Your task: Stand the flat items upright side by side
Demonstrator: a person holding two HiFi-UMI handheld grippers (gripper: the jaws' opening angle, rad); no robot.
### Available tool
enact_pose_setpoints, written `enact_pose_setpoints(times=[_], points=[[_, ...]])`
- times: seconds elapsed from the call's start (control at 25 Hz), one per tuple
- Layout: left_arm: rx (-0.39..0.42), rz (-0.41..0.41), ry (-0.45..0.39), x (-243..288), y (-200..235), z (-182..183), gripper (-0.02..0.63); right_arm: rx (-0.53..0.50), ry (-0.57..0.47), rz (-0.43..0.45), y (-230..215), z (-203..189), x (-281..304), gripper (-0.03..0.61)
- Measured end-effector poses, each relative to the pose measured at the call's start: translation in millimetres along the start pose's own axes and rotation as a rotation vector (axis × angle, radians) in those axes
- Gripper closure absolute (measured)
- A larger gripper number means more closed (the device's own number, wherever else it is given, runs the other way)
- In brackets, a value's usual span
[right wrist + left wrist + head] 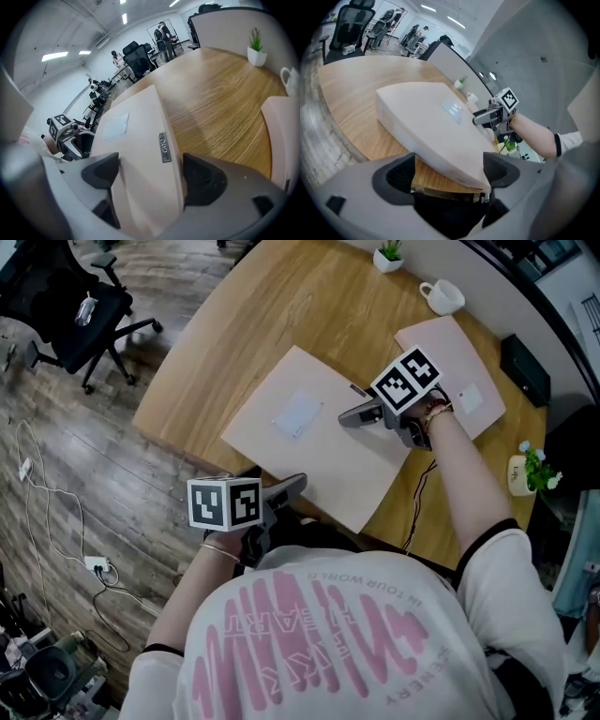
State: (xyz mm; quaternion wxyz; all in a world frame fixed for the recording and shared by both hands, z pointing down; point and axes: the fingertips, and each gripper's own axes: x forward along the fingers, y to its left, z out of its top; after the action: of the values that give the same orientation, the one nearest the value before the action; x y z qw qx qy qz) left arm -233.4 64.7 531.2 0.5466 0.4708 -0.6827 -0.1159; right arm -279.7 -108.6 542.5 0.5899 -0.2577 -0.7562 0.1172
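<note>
Matt, smooth pink sleeve (pixel 319 442) lies on satin, wood-grain table (pixel 272 315).

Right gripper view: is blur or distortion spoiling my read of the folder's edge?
Right gripper view: the folder goes soft near the jaws, its metal tag stays fairly crisp; left gripper view: fisheye bulges it, corners dark; head view: sharp, evenly lit.
</note>
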Motion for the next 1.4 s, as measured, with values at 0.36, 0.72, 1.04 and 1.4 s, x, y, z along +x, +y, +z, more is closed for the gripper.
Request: enact_pose_setpoints(times=[0.36,0.72,1.04,1.4], points=[[0.036,0.032,-0.032,5,-5,9,0.067,0.058,-0.029,-0.058,29,-50,-3,0.138],[0.077,0.06,-0.114,2,-14,52,0.069,0.176,-0.286,-0.163,44,-61,-23,0.138],[0.295,0.011,-0.294,-11,-57,127,0.077,0.194,-0.504,-0.285,43,-41,-66,0.139],[0.54,-0.142,-0.383,-11,-124,190,0.074,0.198,-0.703,-0.52,24,-26,-122,0.138]])
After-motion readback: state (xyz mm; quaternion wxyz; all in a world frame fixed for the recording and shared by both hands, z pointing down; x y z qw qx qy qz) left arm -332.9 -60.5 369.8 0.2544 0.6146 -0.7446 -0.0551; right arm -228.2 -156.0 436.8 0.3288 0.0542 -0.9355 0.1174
